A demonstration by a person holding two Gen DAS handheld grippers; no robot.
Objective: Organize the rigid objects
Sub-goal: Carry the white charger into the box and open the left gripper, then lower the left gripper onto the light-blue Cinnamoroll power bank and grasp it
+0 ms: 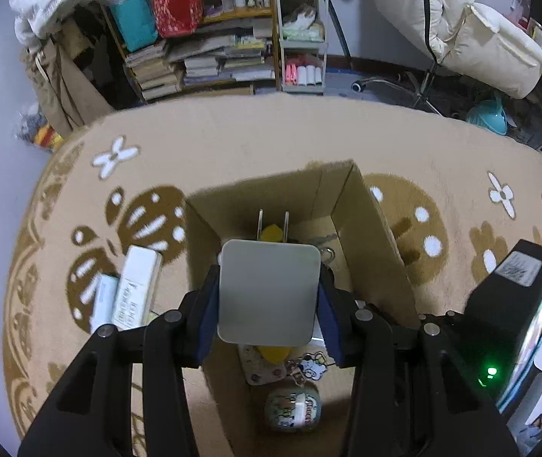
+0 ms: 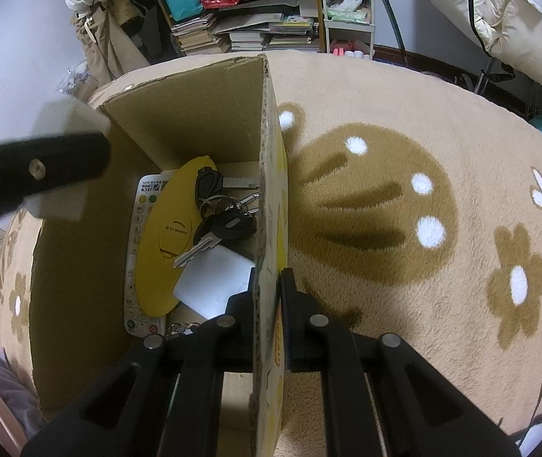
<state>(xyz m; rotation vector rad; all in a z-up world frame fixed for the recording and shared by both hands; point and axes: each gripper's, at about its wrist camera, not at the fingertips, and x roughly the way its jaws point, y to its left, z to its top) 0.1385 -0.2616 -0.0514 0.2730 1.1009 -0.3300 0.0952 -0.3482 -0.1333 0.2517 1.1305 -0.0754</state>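
My left gripper [image 1: 269, 285] is shut on a white square plug adapter [image 1: 269, 304], prongs pointing forward. It hangs over the open cardboard box [image 1: 370, 236] on the rug. In the right wrist view my right gripper [image 2: 269, 285] is shut on the box's right wall [image 2: 269, 190], one finger on each side. Inside the box lie a yellow oval case [image 2: 164, 243], a bunch of keys [image 2: 225, 217], a white remote [image 2: 137, 236] and a flat white square [image 2: 214, 282]. The same view shows the adapter [image 2: 73, 122] at the left edge, above the box.
Two white remotes [image 1: 137, 285] lie on the rug left of the box. A round printed tin [image 1: 294, 411] and a keychain [image 1: 311, 369] sit at the box's near end. Behind the rug stand a cluttered bookshelf [image 1: 210, 61], a small cart [image 1: 303, 38] and a chair [image 1: 491, 53].
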